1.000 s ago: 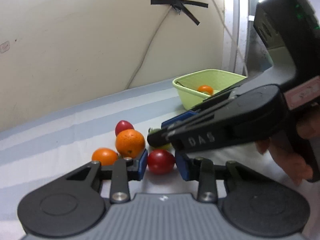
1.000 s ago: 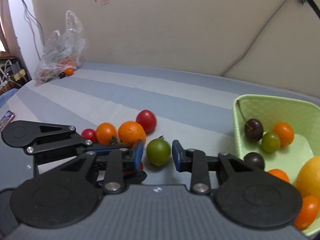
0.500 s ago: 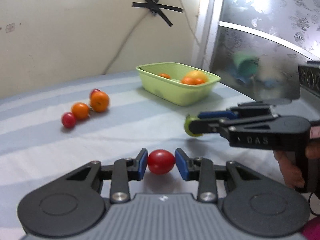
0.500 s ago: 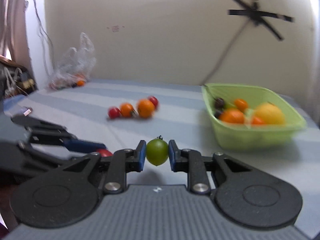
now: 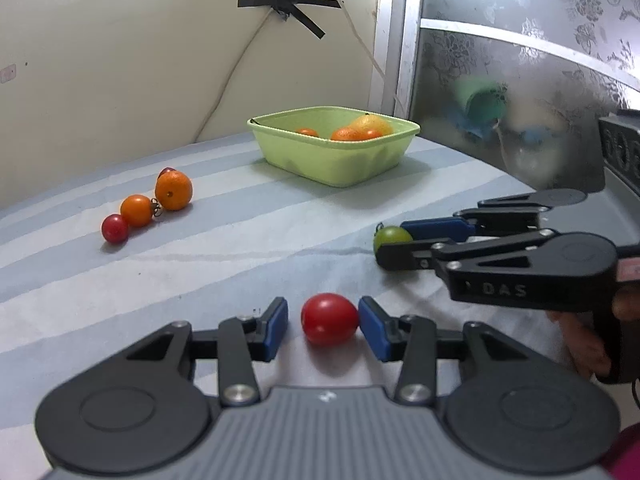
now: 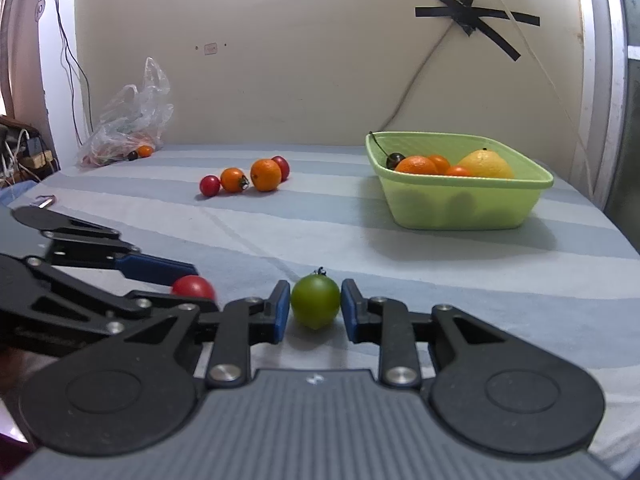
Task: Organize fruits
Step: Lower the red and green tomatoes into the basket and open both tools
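Observation:
My left gripper [image 5: 323, 320] is open around a red tomato [image 5: 329, 319] that rests on the striped cloth; a gap shows beside its left pad. My right gripper [image 6: 314, 307] stands around a green tomato [image 6: 315, 306] low over the cloth, its pads close against it. The green tomato also shows in the left wrist view [image 5: 391, 236], and the red one in the right wrist view [image 6: 193, 287]. A green basket [image 6: 460, 200] holds oranges, a lemon and a cherry at the far right.
A row of fruit lies mid-table: a small red tomato [image 6: 209, 185], an orange tomato [image 6: 233, 179], an orange [image 6: 265, 175] and a red fruit [image 6: 281, 167] behind it. A plastic bag [image 6: 128, 120] sits at the far left by the wall.
Both grippers pulled back from the fruit row toward the near side, carrying one tomato each. The left gripper has opened and the red tomato now sits on the cloth.

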Tool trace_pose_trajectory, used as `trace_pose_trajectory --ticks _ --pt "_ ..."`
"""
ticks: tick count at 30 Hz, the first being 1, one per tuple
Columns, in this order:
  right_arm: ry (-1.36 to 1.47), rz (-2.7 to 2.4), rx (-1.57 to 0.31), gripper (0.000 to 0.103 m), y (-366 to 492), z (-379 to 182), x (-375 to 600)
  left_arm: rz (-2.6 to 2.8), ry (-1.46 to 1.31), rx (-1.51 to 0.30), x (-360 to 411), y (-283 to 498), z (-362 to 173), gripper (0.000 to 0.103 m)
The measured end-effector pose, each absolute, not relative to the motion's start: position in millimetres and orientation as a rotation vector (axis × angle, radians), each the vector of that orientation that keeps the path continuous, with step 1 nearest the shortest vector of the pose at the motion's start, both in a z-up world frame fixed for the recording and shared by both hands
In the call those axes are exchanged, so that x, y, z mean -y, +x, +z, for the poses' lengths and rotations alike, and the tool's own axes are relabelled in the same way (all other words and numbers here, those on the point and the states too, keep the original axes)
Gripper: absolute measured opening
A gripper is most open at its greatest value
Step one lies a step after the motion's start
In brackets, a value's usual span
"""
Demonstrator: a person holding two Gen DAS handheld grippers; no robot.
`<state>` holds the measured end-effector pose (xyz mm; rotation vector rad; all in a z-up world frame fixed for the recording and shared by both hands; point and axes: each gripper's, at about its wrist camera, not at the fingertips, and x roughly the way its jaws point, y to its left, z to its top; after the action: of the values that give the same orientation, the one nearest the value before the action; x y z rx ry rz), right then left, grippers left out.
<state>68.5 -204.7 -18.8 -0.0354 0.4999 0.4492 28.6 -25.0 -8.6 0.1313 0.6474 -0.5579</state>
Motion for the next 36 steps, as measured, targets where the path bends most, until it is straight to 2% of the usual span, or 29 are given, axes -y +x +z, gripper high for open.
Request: trace_pose_trajectory --ticks 1,7,14,18,22,24,26,28,30,36 --pt "-0.040 0.444 -0.499 0.032 68.4 -20.3 204.7 -0.565 0.124 -0.650 25.9 28.2 -7.8 0.032" --pt "0.007 0.456 -0.499 0.030 77.0 -20.3 214.8 -0.578 0.096 -0.638 31.2 56.4 15.1 0.032" --pt "0.134 0.317 -0.292 0.030 110.5 17.8 258.7 -0.647 -0.001 -0.567 70.6 153.8 65.2 0.032" --pt "0.172 0.248 -0.268 0.030 155.5 28.0 279.8 -0.664 -0.053 -0.617 103.9 216.9 62.1 0.032" --pt "0.230 0.197 -0.344 0.031 199.8 22.4 295.4 -0.676 -0.089 -0.680 127.5 253.7 46.9 0.032" --pt "0.277 0.189 -0.373 0.032 212.5 16.9 303.5 -0.665 -0.089 -0.701 134.5 262.6 38.1 0.034" --pt "0.288 0.179 -0.380 0.032 217.7 11.1 303.8 -0.659 -0.093 -0.721 139.3 269.1 29.9 0.040" --pt "0.284 0.178 -0.386 0.033 219.0 5.8 304.0 -0.652 -0.112 -0.734 141.1 273.0 25.6 0.041" --pt "0.274 0.169 -0.379 0.038 219.8 5.7 302.7 -0.640 -0.142 -0.736 137.9 272.0 25.5 0.043" --pt "0.290 0.144 -0.252 0.041 198.6 11.8 310.1 -0.641 -0.220 -0.624 89.4 228.8 67.0 0.043"
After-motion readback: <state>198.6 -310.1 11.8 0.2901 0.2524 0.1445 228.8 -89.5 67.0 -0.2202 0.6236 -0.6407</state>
